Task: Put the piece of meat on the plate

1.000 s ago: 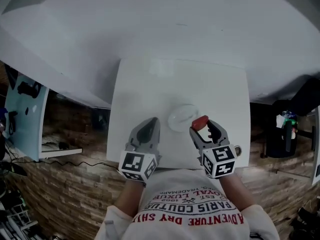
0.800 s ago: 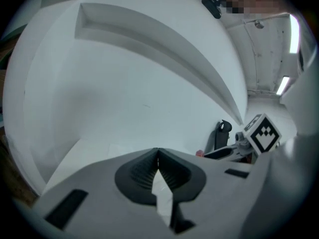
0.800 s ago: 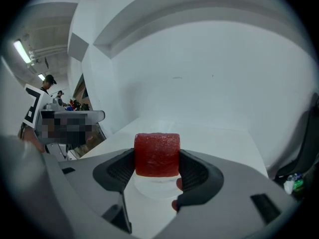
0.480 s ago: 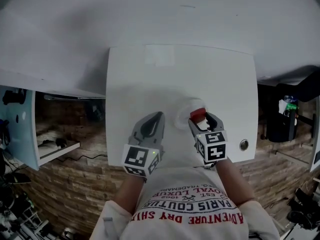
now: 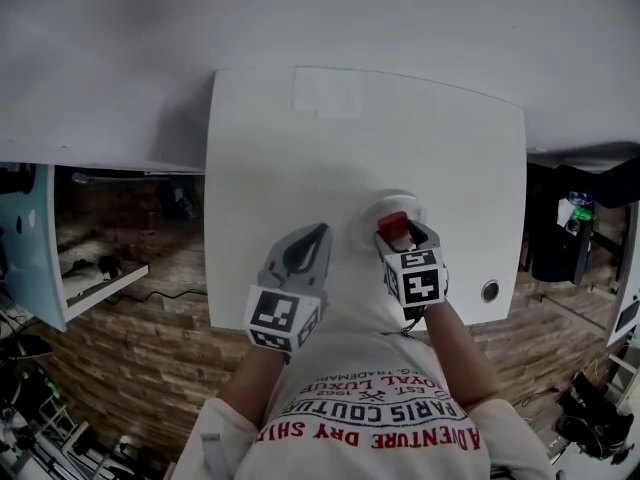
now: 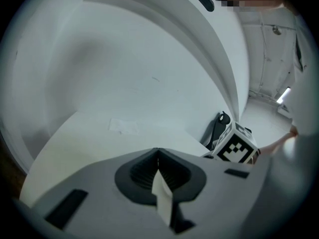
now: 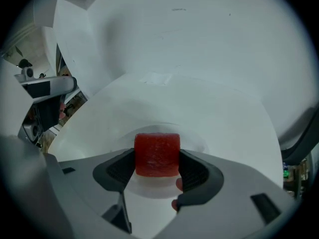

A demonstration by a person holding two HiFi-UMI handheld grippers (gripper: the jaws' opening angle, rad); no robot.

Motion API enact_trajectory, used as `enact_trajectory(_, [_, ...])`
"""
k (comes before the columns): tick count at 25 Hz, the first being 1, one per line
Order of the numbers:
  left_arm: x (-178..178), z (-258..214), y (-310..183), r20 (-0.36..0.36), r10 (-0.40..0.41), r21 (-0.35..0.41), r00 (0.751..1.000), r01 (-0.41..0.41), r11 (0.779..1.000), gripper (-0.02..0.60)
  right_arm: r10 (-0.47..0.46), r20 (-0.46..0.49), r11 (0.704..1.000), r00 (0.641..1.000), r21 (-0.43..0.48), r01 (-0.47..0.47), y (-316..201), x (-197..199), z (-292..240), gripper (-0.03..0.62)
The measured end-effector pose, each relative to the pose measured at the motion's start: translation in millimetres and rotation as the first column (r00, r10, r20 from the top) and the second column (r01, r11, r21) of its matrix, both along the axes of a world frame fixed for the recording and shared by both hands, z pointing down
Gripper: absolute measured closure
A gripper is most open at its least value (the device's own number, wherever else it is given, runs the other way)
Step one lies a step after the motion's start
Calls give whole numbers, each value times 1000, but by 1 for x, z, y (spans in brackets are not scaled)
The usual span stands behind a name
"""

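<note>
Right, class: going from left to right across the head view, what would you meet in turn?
pale blue panel → left gripper → piece of meat → round metal fitting → green-topped container

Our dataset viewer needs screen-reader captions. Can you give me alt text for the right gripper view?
The right gripper grips a red cube of meat between its two fingers, over a white plate on a white table; a pale wall rises behind.

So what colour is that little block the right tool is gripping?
Red. The piece of meat shows best in the right gripper view, clamped in the right tool.
</note>
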State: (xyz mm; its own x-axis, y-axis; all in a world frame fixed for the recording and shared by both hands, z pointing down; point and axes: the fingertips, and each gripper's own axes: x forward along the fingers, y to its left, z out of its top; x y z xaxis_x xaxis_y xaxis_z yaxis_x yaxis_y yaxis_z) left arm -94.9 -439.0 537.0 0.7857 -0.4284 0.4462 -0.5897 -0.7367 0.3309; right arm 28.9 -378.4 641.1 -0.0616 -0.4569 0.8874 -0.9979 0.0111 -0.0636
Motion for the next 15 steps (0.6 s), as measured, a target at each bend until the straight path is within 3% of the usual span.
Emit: enact_trajectory(15, [-8, 9, -1, 12, -32, -28, 999, 32, 999, 575, -31, -35, 999, 999, -20, 30, -8, 0, 10, 315])
